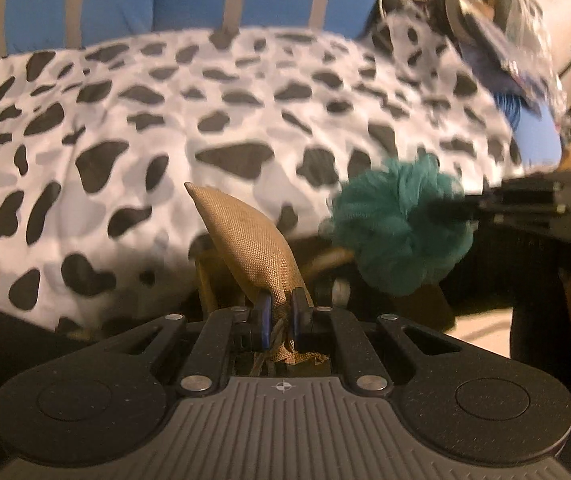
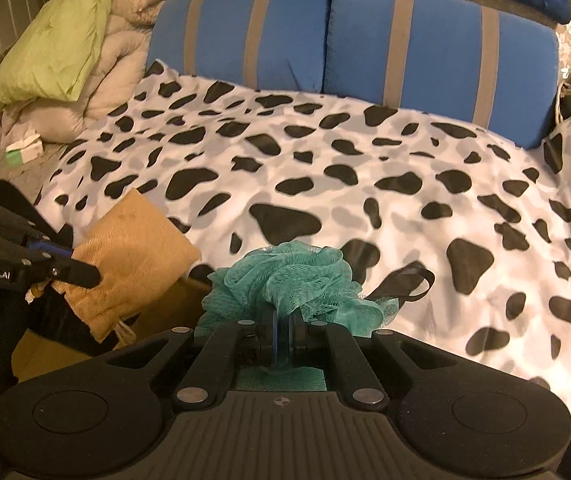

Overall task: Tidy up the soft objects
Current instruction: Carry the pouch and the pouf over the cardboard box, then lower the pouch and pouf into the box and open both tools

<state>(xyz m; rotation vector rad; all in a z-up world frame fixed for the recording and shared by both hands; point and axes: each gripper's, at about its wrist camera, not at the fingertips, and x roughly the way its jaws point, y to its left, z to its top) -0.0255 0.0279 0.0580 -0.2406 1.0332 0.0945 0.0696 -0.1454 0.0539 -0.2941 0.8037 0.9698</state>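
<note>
My left gripper (image 1: 279, 312) is shut on the gathered neck of a tan burlap pouch (image 1: 245, 240), which stands up in front of it over the near edge of the bed. The same pouch (image 2: 125, 256) shows at the lower left of the right wrist view, with the left gripper (image 2: 65, 270) clamped on it. My right gripper (image 2: 283, 334) is shut on a teal mesh bath pouf (image 2: 289, 280). In the left wrist view that pouf (image 1: 397, 220) hangs at the right, held from the right by the right gripper (image 1: 461, 206).
A cow-print bedspread (image 2: 325, 160) covers the bed ahead. Two blue striped pillows (image 2: 425, 48) lean at its far end. A heap of green and beige bedding (image 2: 69, 48) lies at the far left. A black strap (image 2: 405, 280) rests on the spread beside the pouf.
</note>
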